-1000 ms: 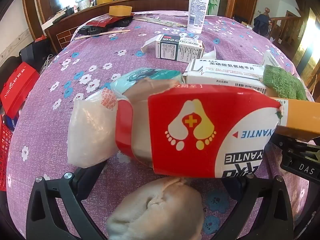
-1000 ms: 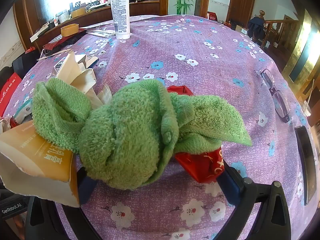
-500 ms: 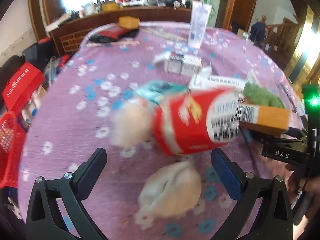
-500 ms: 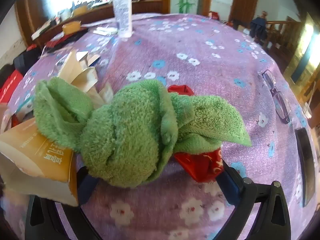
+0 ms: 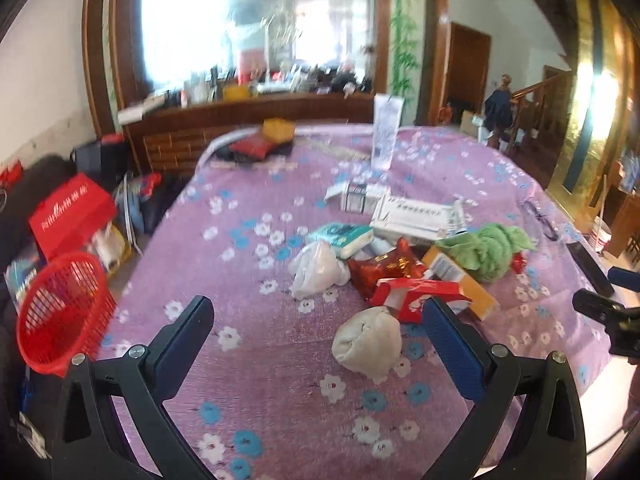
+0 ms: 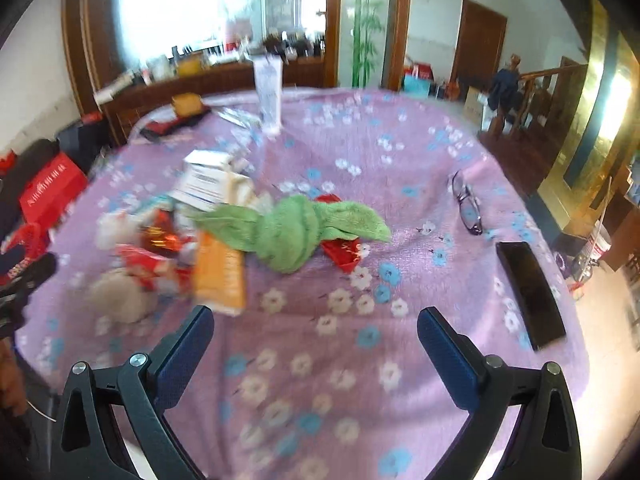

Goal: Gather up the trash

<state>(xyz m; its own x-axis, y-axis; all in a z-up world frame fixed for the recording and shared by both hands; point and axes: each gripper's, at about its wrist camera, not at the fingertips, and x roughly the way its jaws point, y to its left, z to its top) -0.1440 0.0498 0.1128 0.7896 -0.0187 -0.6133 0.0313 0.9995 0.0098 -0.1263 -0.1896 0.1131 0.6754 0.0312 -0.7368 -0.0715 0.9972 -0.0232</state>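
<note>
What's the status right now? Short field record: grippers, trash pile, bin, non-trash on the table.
left gripper: open, empty, above the table
right gripper: open, empty
trash pile: green towel, orange box, red box, crumpled tissue, white bag
bin: red basket, off the table's left edge
non-trash: glasses, phone

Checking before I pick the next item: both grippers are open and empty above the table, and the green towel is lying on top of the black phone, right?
Not quite. The right wrist view shows the green towel knotted in the trash pile, well apart from the black phone near the table's right edge. The rest holds: left gripper and right gripper are both open and empty.
</note>
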